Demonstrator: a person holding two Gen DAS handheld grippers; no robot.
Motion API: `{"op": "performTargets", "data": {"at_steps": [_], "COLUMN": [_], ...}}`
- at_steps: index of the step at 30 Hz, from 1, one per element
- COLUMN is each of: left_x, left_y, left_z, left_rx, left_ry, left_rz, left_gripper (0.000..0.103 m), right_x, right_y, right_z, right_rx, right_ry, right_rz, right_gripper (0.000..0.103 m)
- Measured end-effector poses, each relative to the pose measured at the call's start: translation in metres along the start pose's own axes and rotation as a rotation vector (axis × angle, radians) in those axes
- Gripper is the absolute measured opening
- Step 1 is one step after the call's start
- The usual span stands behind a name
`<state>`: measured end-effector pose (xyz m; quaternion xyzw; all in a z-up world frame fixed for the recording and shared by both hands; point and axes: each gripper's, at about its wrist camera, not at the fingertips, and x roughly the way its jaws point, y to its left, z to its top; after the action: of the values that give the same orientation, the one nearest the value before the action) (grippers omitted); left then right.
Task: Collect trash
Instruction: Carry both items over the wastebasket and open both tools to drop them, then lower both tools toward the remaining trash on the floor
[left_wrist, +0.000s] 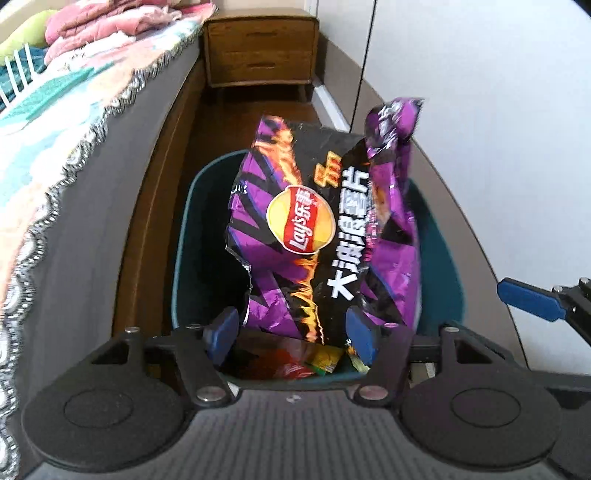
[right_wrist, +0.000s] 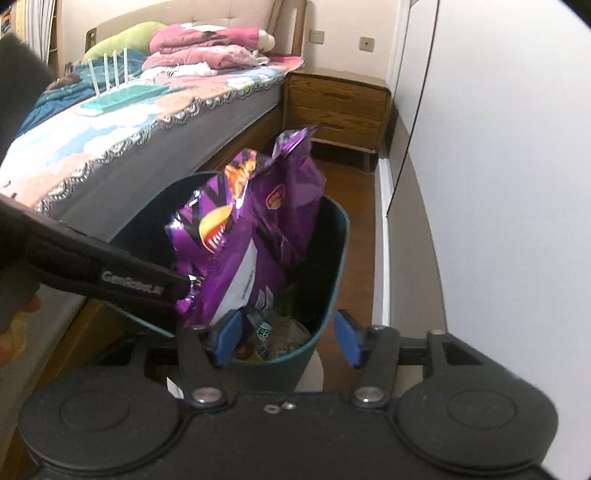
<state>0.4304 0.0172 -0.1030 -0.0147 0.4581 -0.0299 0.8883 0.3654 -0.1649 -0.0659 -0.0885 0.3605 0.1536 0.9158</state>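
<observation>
Just ahead, chip bag (left_wrist: 325, 229) between left gripper (left_wrist: 291, 334) fingers

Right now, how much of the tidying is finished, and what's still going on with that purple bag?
Some wrappers already lie in the bottom of the teal bin. The purple chip bag stands in the bin, sticking well above the rim. The left gripper is open with the bag's lower edge between its fingers; the right gripper is open and empty. The bag probably needs pushing down; other trash isn't visible.
</observation>
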Motion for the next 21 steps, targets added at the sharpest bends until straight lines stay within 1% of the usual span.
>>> {"op": "performTargets", "data": {"at_steps": [4, 8, 12, 17, 21], "left_x": [-0.03, -0.062, -0.09, -0.113, -0.124], "left_y": [-0.003, -0.007, -0.006, -0.001, 0.005], "left_z": [-0.005, -0.017, -0.031, -0.054, -0.078], "left_rx": [0.012, 0.022, 0.04, 0.048, 0.035], "left_ry": [-0.026, -0.052, -0.067, -0.069, -0.058], "left_rz": [0.013, 0.024, 0.033, 0.041, 0.043], "left_gripper": [0.064, 0.064, 0.064, 0.064, 0.064], "right_x": [-0.028, -0.054, -0.07, -0.089, -0.096], "right_y": [-0.003, -0.004, 0.003, 0.012, 0.018], "right_z": [0.001, -0.001, -0.001, -0.014, -0.028], "right_rx": [0.025, 0.059, 0.08, 0.09, 0.095], "right_ry": [-0.013, -0.024, -0.029, -0.031, -0.022], "right_rz": [0.007, 0.019, 0.029, 0.048, 0.069], "right_gripper": [0.059, 0.061, 0.063, 0.064, 0.068]}}
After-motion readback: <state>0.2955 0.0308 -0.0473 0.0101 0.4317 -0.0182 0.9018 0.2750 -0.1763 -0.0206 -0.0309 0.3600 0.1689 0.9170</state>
